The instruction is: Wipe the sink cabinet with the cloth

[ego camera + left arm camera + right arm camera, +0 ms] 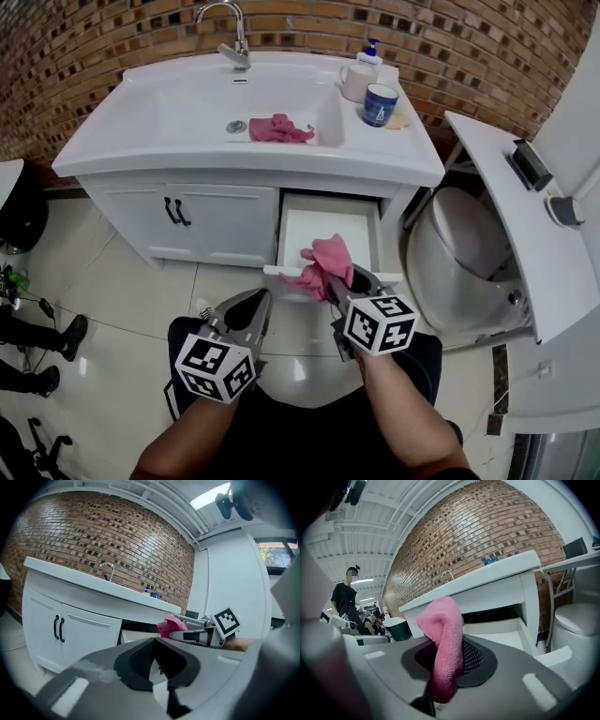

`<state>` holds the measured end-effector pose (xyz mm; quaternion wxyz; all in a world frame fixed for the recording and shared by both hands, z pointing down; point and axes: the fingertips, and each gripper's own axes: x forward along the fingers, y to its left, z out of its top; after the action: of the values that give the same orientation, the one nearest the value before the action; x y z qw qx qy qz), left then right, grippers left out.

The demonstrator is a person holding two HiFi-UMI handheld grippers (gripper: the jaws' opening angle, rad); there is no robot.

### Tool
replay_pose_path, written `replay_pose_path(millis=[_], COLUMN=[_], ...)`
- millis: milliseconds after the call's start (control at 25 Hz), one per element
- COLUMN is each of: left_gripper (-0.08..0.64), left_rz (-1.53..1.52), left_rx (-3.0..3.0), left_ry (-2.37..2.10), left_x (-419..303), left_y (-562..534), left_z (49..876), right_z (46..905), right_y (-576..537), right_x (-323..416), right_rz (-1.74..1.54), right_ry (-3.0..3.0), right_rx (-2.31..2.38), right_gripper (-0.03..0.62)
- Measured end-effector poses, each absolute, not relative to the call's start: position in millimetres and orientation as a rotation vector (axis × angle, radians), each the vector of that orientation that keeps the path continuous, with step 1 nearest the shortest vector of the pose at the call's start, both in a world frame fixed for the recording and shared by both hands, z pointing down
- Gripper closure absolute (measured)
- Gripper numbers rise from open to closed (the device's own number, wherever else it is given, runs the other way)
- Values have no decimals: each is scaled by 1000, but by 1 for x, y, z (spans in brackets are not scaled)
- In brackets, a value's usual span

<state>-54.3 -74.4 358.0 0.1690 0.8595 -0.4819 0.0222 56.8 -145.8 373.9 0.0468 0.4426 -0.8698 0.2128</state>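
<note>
The white sink cabinet [225, 220] stands against a brick wall, and its right-hand drawer [292, 240] is pulled open. My right gripper [334, 279] is shut on a pink cloth [324, 259], which hangs over the drawer's front edge. In the right gripper view the pink cloth [445, 644] stands up from between the jaws of the right gripper [444, 670], with the open drawer [506, 637] behind. My left gripper [257, 302] hovers over the floor left of the drawer, shut and holding nothing. In the left gripper view the jaws of the left gripper [157, 657] meet, with the cloth [168, 625] beyond. A second pink cloth [279, 128] lies in the basin.
A faucet [234, 33], a pink mug [356, 82], a blue cup [380, 104] and a soap bottle [371, 54] stand on the counter. A toilet [464, 258] is right of the drawer. Black double-door handles [175, 212] sit left. A person [344, 599] and a green bin [396, 627] are far left.
</note>
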Motion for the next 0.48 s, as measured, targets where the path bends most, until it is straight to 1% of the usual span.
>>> replay_pose_path(millis=[480], left_gripper=[554], left_rz=[84], left_rx=[2499], left_ry=[-1289], left_x=[-11], left_y=[-77], left_z=[356], right_z=[376], right_y=[-146], right_x=[147], right_rz=[637], right_ry=[-2561], right_rx=[1518], right_gripper=[511])
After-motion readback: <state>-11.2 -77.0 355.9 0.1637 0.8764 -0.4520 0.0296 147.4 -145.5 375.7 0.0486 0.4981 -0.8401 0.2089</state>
